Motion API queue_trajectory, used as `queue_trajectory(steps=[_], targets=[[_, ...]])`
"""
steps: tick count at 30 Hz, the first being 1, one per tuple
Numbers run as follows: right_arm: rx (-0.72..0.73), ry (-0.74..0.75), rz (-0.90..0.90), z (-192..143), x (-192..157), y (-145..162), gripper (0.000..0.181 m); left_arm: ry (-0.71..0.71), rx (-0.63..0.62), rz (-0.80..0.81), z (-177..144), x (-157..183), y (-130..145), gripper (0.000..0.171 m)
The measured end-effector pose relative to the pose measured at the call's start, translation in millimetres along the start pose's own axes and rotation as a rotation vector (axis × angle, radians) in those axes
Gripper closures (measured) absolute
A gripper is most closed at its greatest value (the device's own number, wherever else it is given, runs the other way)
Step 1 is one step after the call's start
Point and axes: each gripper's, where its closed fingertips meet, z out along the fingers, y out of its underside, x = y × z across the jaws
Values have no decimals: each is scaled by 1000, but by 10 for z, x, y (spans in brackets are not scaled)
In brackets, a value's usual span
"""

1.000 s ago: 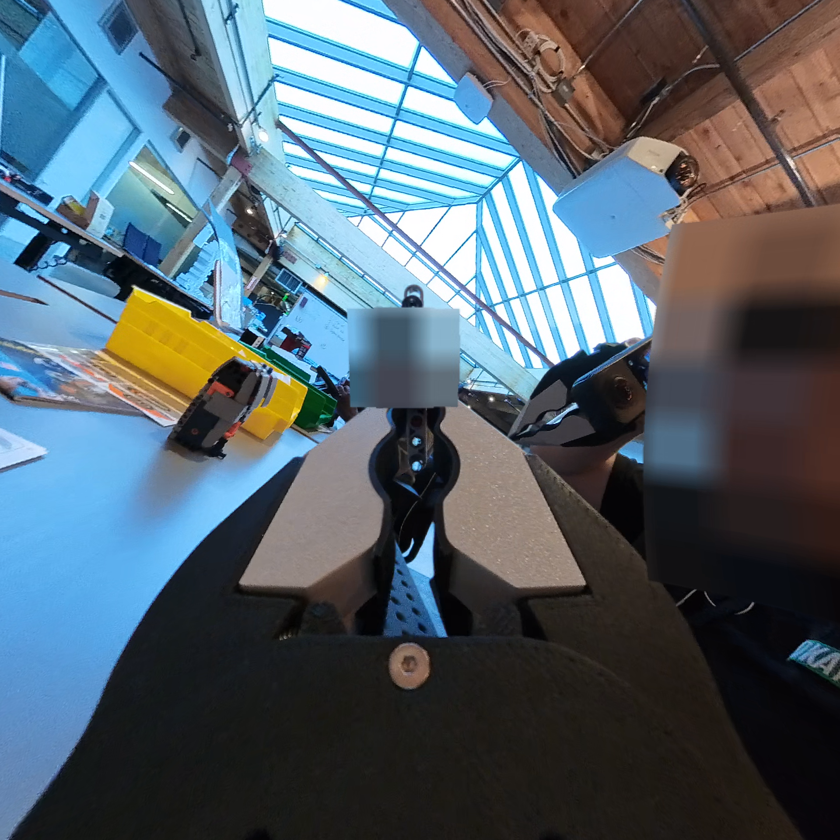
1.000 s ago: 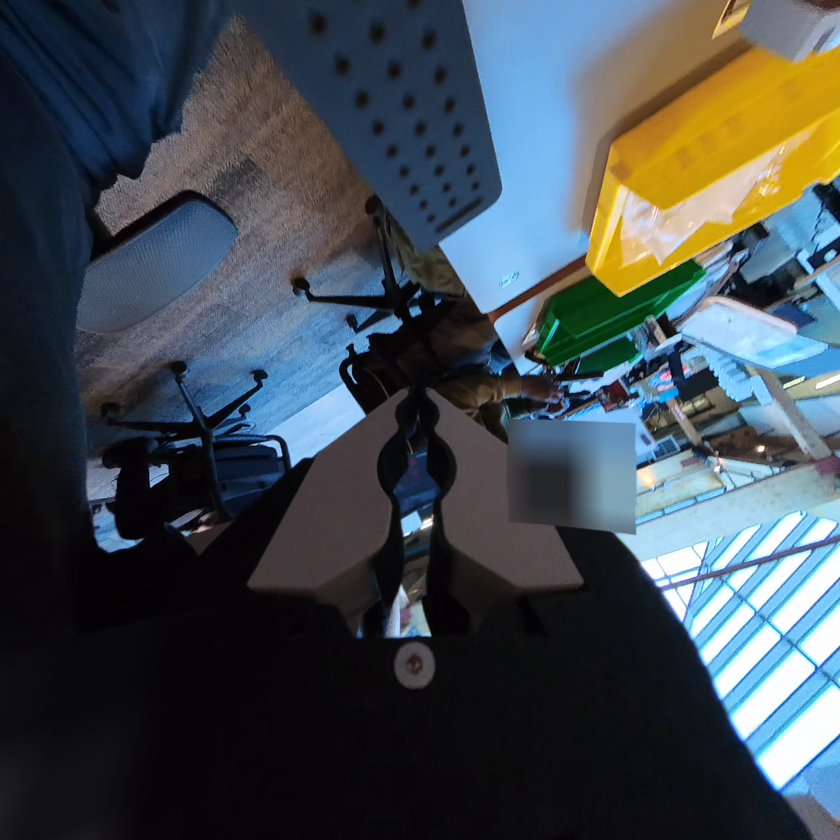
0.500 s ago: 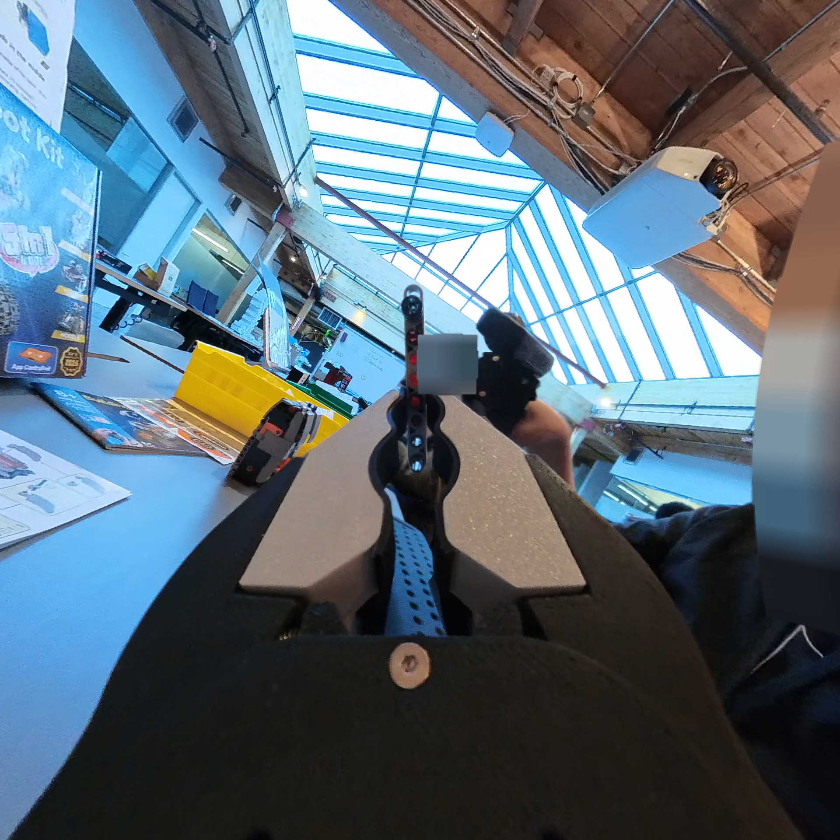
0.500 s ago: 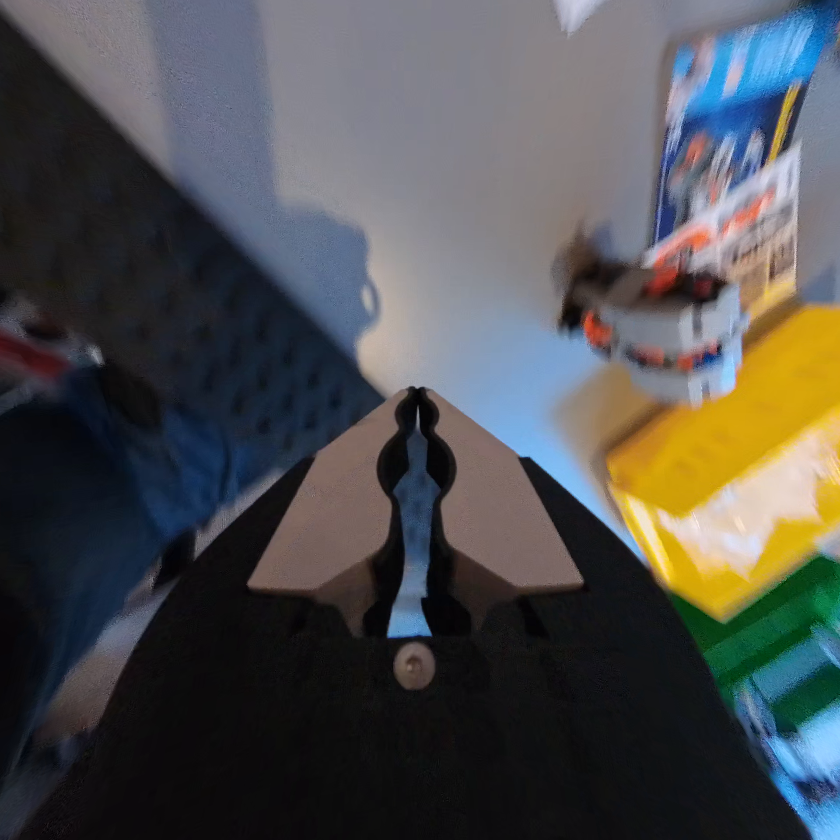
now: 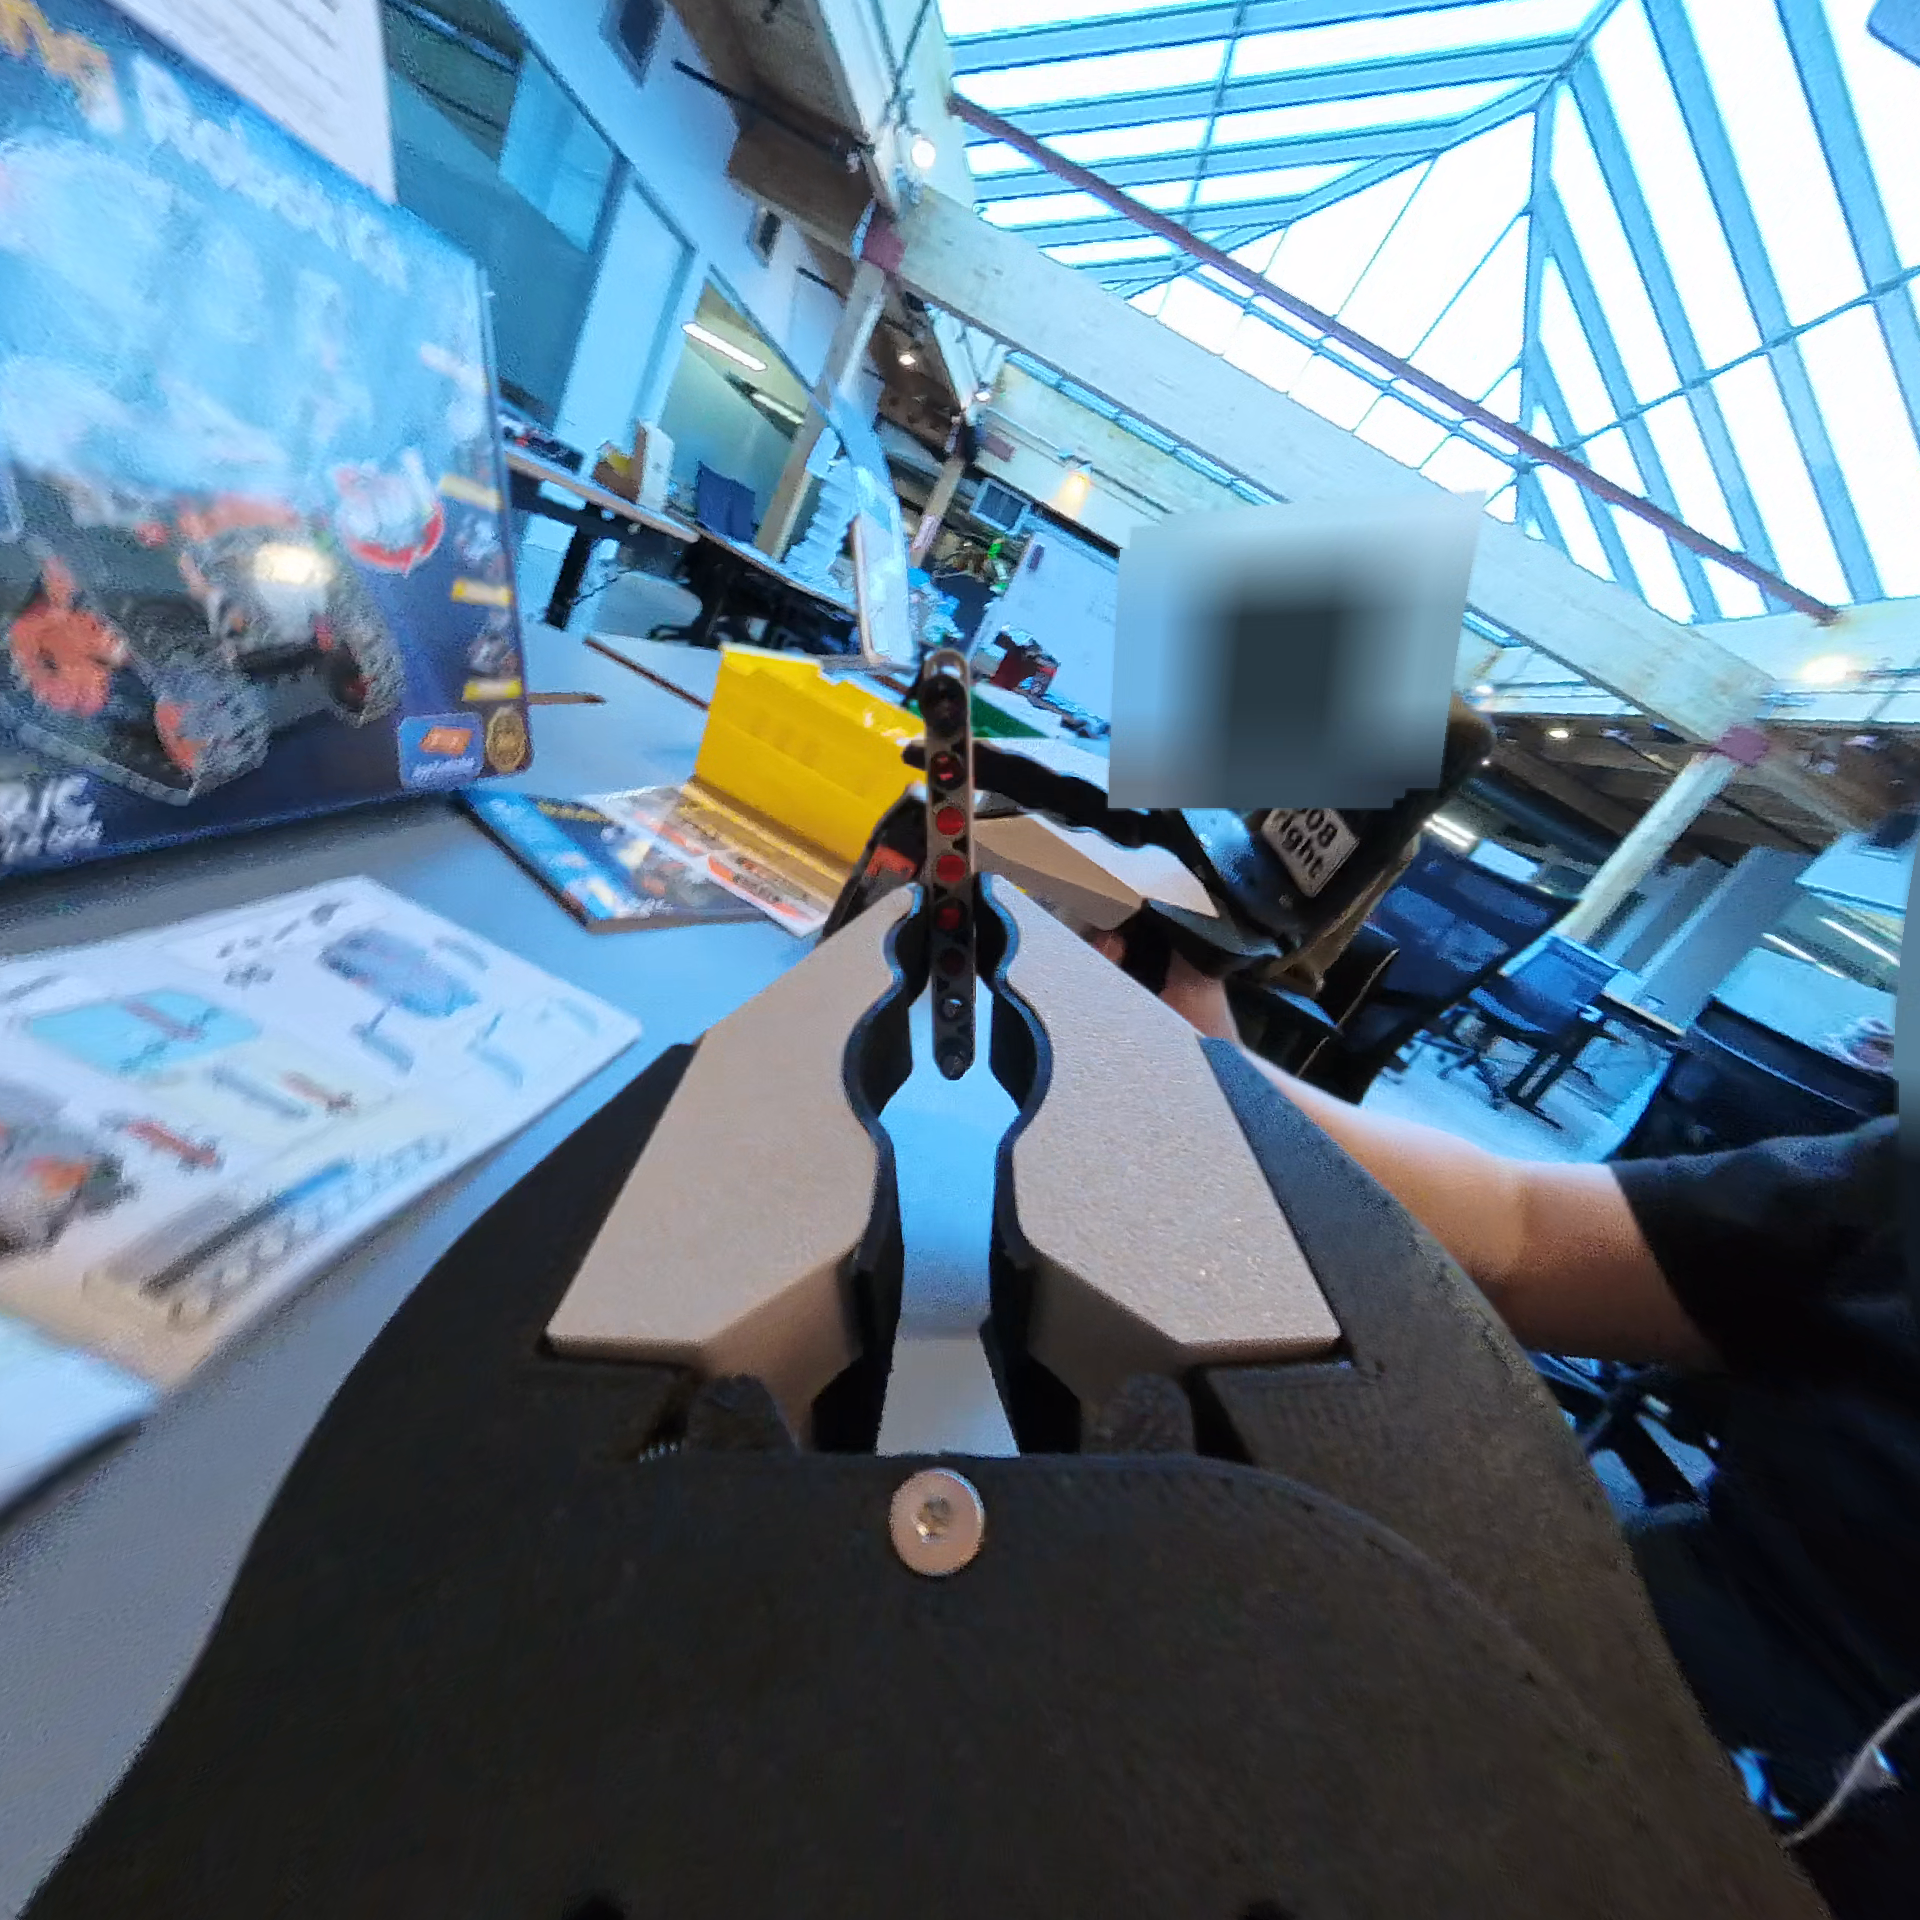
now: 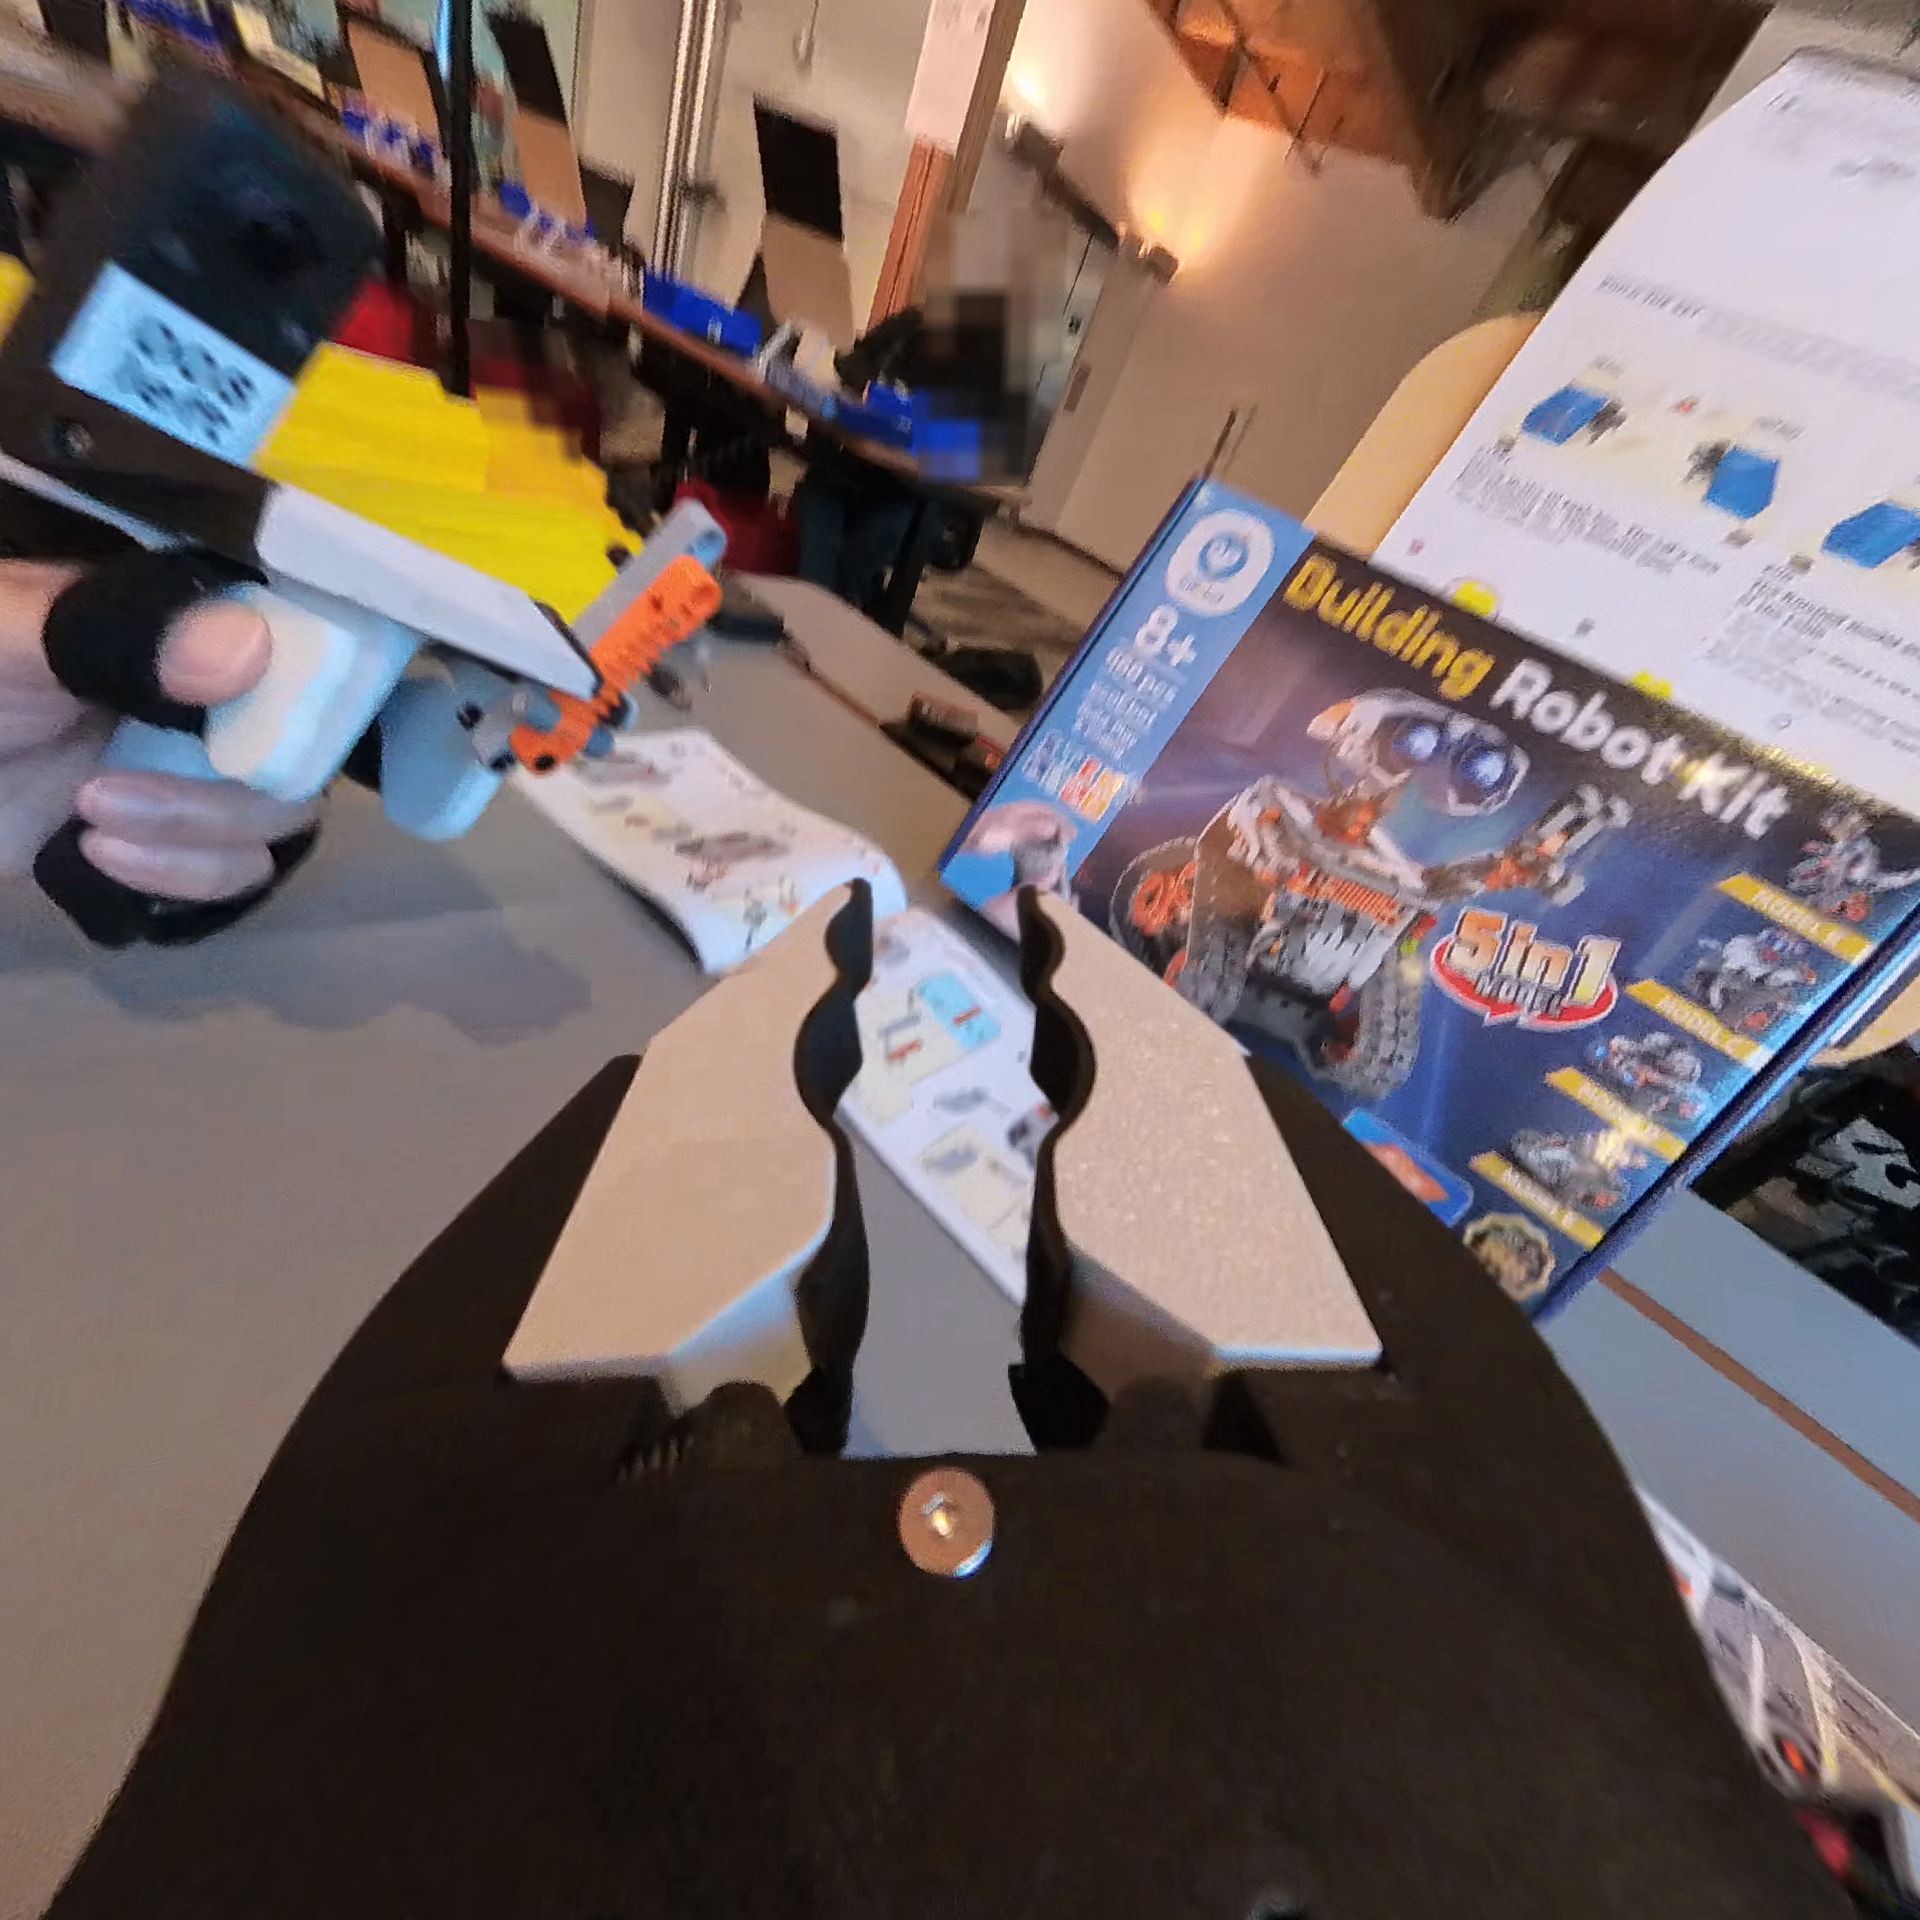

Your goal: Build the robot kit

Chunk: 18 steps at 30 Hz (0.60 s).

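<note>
My left gripper (image 5: 951,935) is shut on a thin beam with a row of holes (image 5: 948,790), which stands upright out of the fingertips above the grey table (image 5: 675,977). In the right wrist view the left gripper (image 6: 577,675) shows at the upper left in a gloved hand, and the beam piece (image 6: 644,634) looks grey and orange. My right gripper (image 6: 940,914) is open and empty, with its jaws apart over the table (image 6: 312,1143). It faces a blue building-kit box (image 6: 1455,935). It also shows in the left wrist view (image 5: 1278,873), to the right of the beam.
The kit box (image 5: 239,520) stands at the left. An instruction sheet (image 5: 260,1060) and a booklet (image 5: 665,852) lie on the table, and the sheet (image 6: 935,1049) also lies under my right gripper. A yellow bin (image 5: 800,748) sits behind. A white poster (image 6: 1714,416) stands behind the box. Some 8 cm of space lies between my two pairs of fingers.
My right gripper has swung from facing the floor and bins to facing the box, and its jaws have opened. My left gripper has turned towards the box, still shut on the beam.
</note>
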Motion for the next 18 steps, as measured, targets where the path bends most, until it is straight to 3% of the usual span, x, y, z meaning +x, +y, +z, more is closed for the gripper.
queue_trajectory(steps=[5, 9, 12, 14, 16, 18], targets=[[218, 96, -62, 90, 351, -463, 154, 52, 78, 56, 347, -242, -543, 167], [223, 59, -67, 297, 411, -305, 146, 78, 216, 58, 488, -480, -887, 166], [191, 3, 76, 295, 309, 31, 145, 68, 233, 61, 453, -519, -692, 166], [151, -47, 182, 320, 259, 83, 145, 26, 225, 46, 387, -580, -475, 166], [147, -62, 180, 345, 237, 88, 148, 34, 240, 1, 386, -636, -455, 166], [112, -91, 155, 363, 199, 135, 148, 39, 156, -1, 409, -714, -361, 166]])
